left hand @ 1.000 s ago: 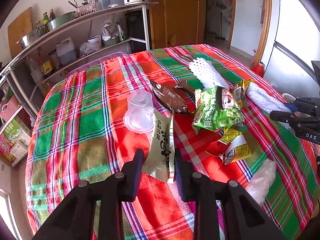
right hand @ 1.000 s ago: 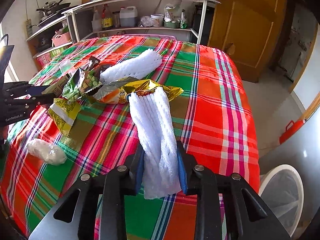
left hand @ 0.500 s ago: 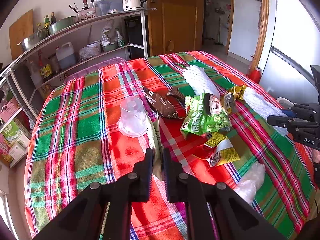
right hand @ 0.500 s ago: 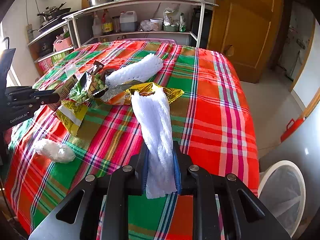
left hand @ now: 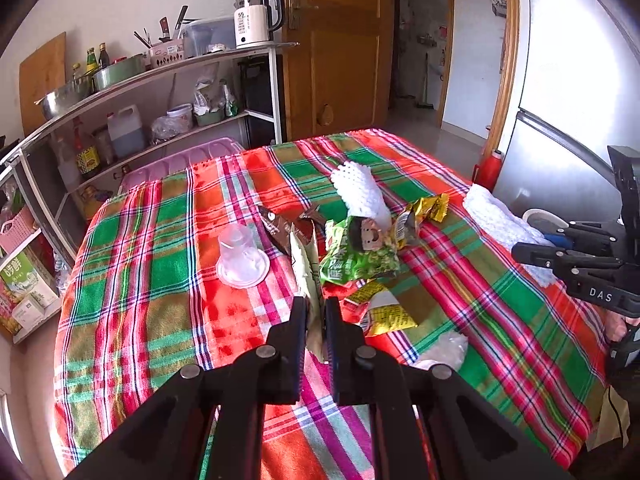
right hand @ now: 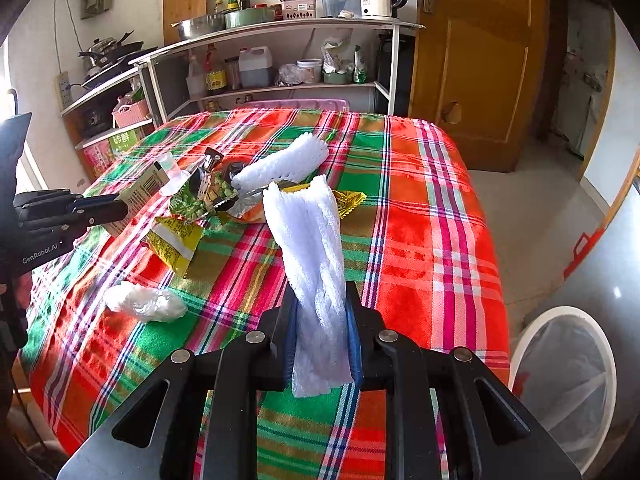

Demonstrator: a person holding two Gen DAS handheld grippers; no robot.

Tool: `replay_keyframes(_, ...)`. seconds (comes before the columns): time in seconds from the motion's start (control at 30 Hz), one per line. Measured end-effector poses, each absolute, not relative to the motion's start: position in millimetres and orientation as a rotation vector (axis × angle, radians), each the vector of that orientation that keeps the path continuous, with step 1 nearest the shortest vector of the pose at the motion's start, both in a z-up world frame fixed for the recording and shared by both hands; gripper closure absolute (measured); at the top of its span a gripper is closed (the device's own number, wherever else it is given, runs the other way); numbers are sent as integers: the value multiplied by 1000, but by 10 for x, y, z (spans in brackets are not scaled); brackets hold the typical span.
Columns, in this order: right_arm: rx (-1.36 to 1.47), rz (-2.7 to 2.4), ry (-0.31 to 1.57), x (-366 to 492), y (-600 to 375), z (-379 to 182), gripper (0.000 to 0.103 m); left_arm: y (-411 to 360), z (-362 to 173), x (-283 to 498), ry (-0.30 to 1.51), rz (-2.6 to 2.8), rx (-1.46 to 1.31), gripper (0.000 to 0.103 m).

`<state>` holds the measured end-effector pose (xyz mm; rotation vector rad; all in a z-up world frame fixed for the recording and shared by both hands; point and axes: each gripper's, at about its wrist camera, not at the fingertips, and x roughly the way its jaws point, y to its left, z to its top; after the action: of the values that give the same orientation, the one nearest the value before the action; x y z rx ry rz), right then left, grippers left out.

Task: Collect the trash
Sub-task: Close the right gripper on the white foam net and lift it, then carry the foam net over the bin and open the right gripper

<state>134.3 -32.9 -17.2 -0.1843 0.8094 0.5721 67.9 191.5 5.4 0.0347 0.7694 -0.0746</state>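
Observation:
My left gripper [left hand: 316,312] is shut on a beige snack wrapper [left hand: 306,268], which stands on edge above the plaid tablecloth [left hand: 160,280]. In the right wrist view the same wrapper [right hand: 140,196] sticks out of the left gripper [right hand: 116,210] at the left edge. My right gripper [right hand: 320,308] is shut on a white foam net sleeve [right hand: 308,232], whose far end rises clear of the cloth. Still lying on the table are a green snack bag [left hand: 360,256], a yellow wrapper [left hand: 384,312], a brown wrapper [left hand: 280,224], an upturned clear cup [left hand: 242,258] and a second foam net [left hand: 360,192].
A white bin with a clear liner [right hand: 568,376] stands on the floor off the table's right side. A crumpled clear bag [right hand: 144,302] and a gold wrapper [right hand: 348,200] lie on the cloth. Shelves [right hand: 280,28] with kitchenware stand behind the table, a wooden door [right hand: 480,60] to their right.
The left jaws closed on the beige wrapper and lifted it from flat to upright. The right gripper tightened on the foam net and raised it off the cloth.

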Motion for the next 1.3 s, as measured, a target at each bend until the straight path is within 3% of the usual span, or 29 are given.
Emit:
replay_keyframes(0.7,-84,326,751,889,-1503,175,81,398,419,789,678,-381,135,94)
replay_keyframes(1.3,-10,37,849,821,-2822,-69,81,-1178,196,1156,751,-662,177,94)
